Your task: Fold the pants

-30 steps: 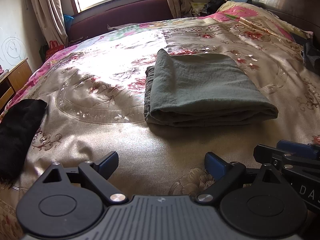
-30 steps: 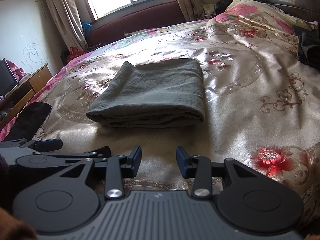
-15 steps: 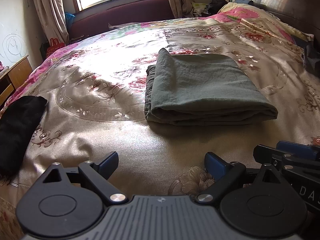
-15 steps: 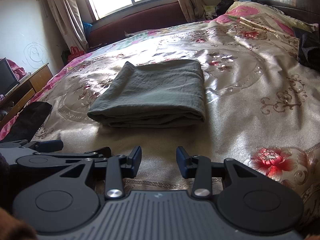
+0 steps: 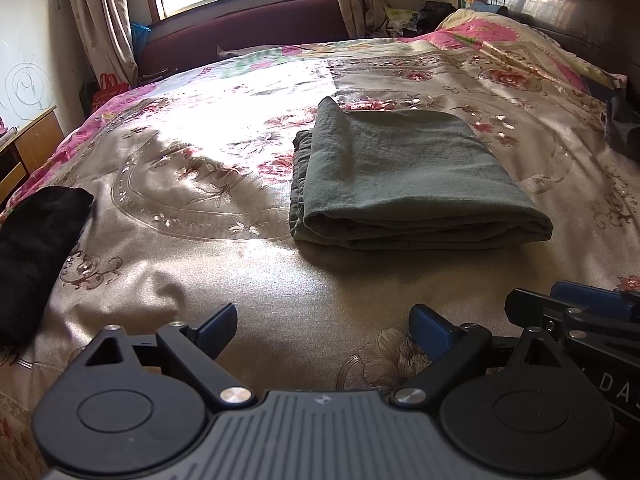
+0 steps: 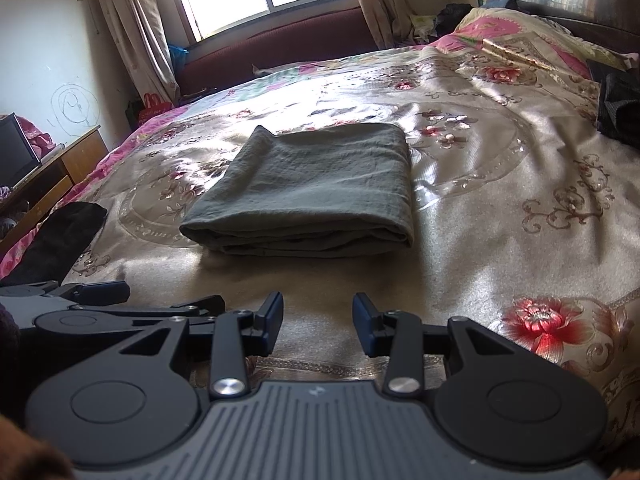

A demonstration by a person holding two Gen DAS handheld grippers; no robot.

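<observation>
The grey-green pants (image 5: 400, 176) lie folded into a flat rectangular stack on the floral bedspread (image 5: 192, 240). They also show in the right wrist view (image 6: 312, 192). My left gripper (image 5: 322, 326) is open and empty, above the bed's near edge, short of the pants. My right gripper (image 6: 318, 322) is open and empty, also short of the stack. The right gripper's fingers (image 5: 576, 308) show at the right edge of the left wrist view. The left gripper's fingers (image 6: 100, 292) show at the left of the right wrist view.
A black garment (image 5: 36, 248) lies on the bed's left side. Dark clothes (image 6: 620, 108) sit at the right edge. A wooden desk (image 6: 52, 168) stands left of the bed. A dark headboard (image 5: 568, 12) and pillows are at the far right. A window with curtains is behind.
Both grippers have tilted or risen slightly, so the pants sit a little lower in each view. Both stay open. The pants have not moved.
</observation>
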